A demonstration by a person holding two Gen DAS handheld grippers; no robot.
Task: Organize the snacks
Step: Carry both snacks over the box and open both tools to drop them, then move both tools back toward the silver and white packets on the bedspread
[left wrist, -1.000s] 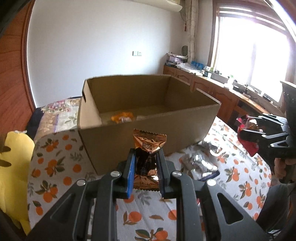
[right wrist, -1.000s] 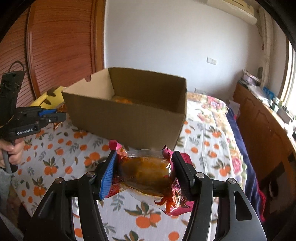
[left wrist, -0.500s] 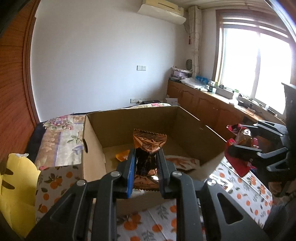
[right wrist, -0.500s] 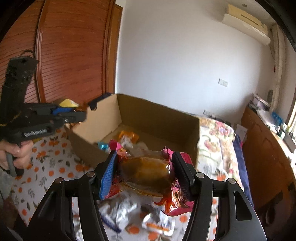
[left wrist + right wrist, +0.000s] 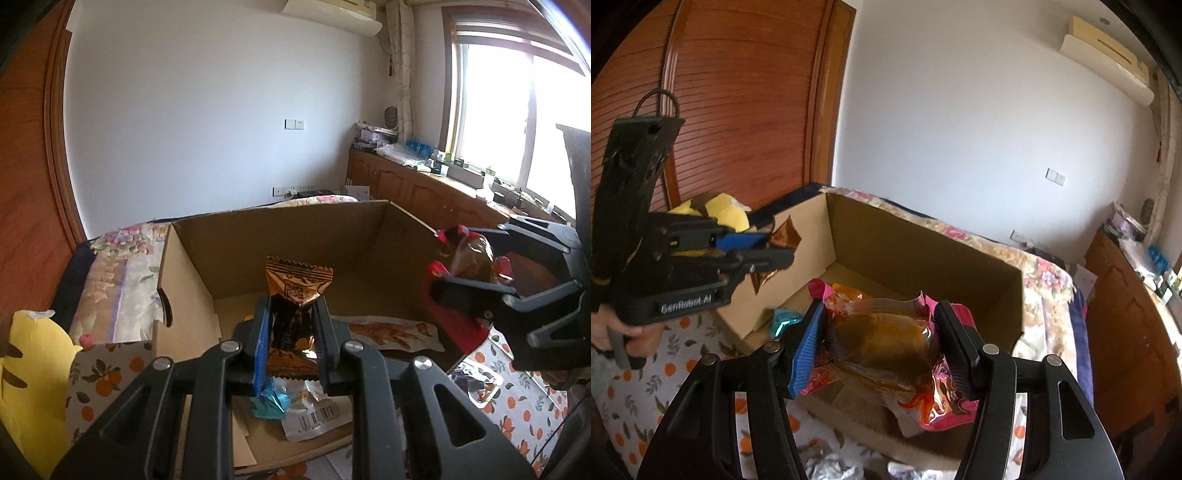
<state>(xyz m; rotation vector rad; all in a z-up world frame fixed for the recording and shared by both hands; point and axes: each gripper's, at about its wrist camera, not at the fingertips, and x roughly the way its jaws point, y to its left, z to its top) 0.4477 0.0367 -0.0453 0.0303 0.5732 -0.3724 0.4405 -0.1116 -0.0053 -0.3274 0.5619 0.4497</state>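
An open cardboard box (image 5: 295, 229) (image 5: 923, 251) stands on the orange-patterned cloth. My left gripper (image 5: 291, 332) is shut on a brown-orange snack packet (image 5: 295, 295) and holds it above the box's near side. My right gripper (image 5: 879, 343) is shut on a pink and clear snack pouch (image 5: 886, 350), over the box's front edge. In the left wrist view the right gripper (image 5: 476, 273) sits at the box's right wall. In the right wrist view the left gripper (image 5: 753, 251) sits at the box's left wall. Several snacks lie inside the box (image 5: 391, 332).
Loose snack packets lie on the cloth outside the box (image 5: 476, 384) (image 5: 831, 465). A yellow plush (image 5: 29, 362) lies left of the box. A wooden cabinet (image 5: 424, 188) runs under the window. A wooden wardrobe (image 5: 738, 103) stands behind.
Both grippers have risen and moved forward with their packets, from in front of the box to over its open top. The inside of the box now shows.
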